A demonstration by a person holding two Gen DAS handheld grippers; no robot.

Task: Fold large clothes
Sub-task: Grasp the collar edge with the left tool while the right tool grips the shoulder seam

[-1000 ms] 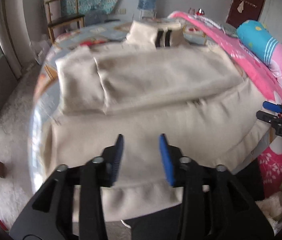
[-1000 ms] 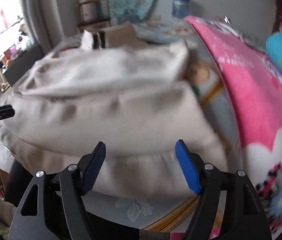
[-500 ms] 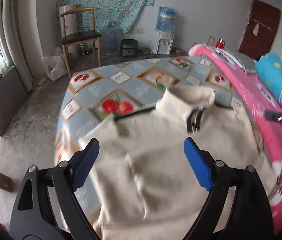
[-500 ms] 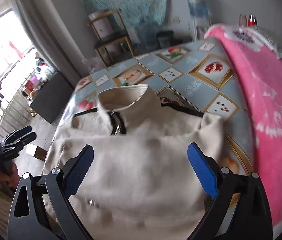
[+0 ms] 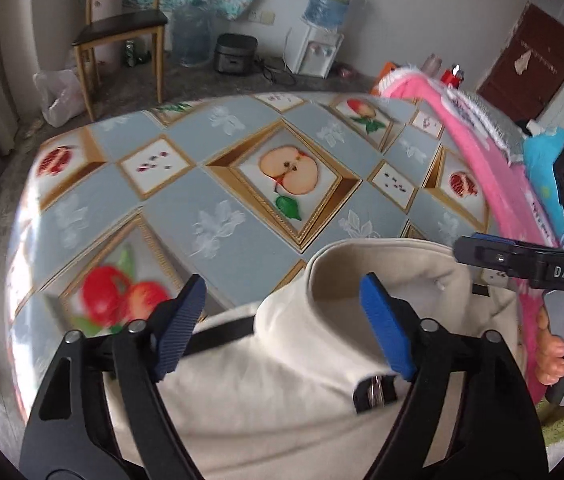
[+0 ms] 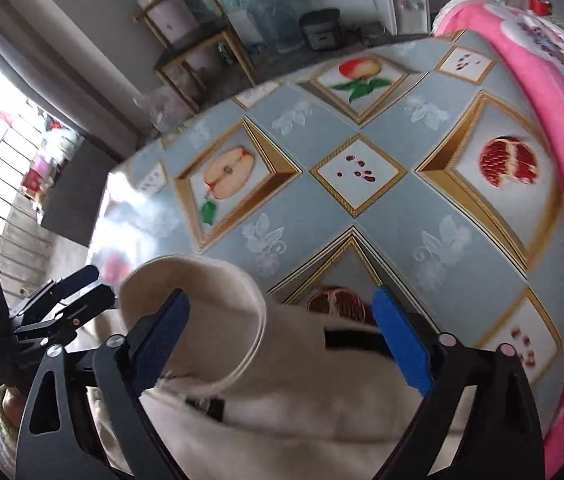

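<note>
A cream jacket (image 5: pixel 306 364) lies on the table (image 5: pixel 218 200), its collar at twelve o'clock from the left gripper (image 5: pixel 282 320). Both the left gripper and the right gripper (image 6: pixel 282 336) stand wide and empty above it, jaws just narrowing slightly.

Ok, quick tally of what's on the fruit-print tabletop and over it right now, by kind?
Cream garments: 1, a high-collared jacket lying on the table
Pink blankets: 1, along the table's right side
Handheld grippers: 2, left gripper and right gripper, both open over the collar
Total: 4
</note>
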